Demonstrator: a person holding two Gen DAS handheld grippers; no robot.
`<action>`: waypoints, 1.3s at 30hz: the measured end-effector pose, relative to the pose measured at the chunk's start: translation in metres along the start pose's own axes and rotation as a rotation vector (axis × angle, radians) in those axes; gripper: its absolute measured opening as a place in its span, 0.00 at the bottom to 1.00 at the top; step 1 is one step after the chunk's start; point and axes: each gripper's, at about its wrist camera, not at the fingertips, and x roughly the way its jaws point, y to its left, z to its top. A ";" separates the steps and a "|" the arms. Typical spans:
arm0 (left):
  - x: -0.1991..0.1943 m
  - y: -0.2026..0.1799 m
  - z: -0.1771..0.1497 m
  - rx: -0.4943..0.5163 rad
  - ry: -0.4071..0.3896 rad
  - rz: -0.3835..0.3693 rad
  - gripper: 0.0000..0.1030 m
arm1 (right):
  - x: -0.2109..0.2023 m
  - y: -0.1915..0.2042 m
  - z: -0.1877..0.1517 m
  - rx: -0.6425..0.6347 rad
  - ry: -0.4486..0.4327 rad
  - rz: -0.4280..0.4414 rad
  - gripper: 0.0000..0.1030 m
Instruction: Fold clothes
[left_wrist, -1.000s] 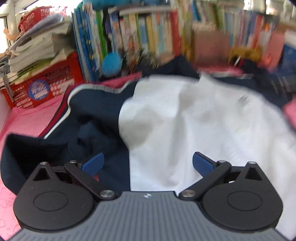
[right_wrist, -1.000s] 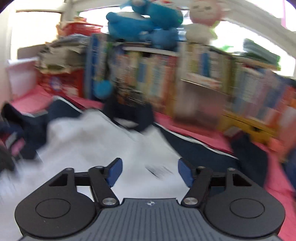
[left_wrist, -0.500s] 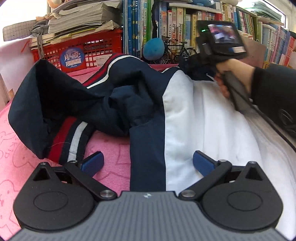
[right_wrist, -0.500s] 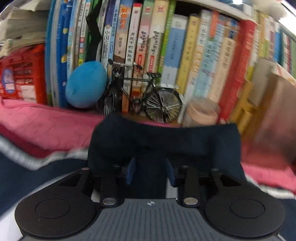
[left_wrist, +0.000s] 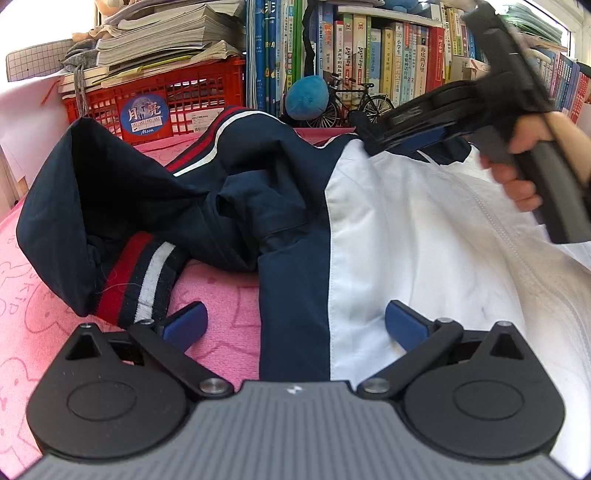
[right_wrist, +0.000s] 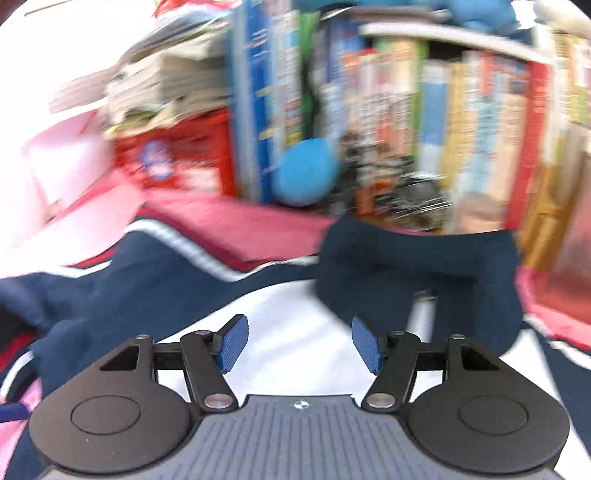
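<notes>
We are holding both jaws wide and empty over the soft, light navy-and-white zip jacket (left_wrist: 369, 229), lying crumpled ahead of them; its ribbed striped cuff (left_wrist: 142, 280), beside the left gripper (left_wrist: 295, 325), is offering firm purchase.

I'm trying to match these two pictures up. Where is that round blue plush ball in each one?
Left wrist view: the blue plush ball sits top centre, by the books, just left of a small toy bicycle.
Right wrist view: the same ball is blurred, upper middle, beyond the jacket.
Shared landmark: the red crate, left of the ball in both.
</notes>
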 end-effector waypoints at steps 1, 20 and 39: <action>0.000 0.000 0.000 0.000 0.000 0.000 1.00 | 0.006 0.007 0.001 -0.012 0.011 0.003 0.61; -0.054 0.094 -0.006 -0.238 -0.015 0.186 1.00 | -0.094 0.079 -0.019 -0.176 -0.122 0.278 0.87; -0.087 0.148 -0.031 -0.270 -0.006 0.121 1.00 | -0.045 0.270 0.035 -0.428 -0.102 0.198 0.12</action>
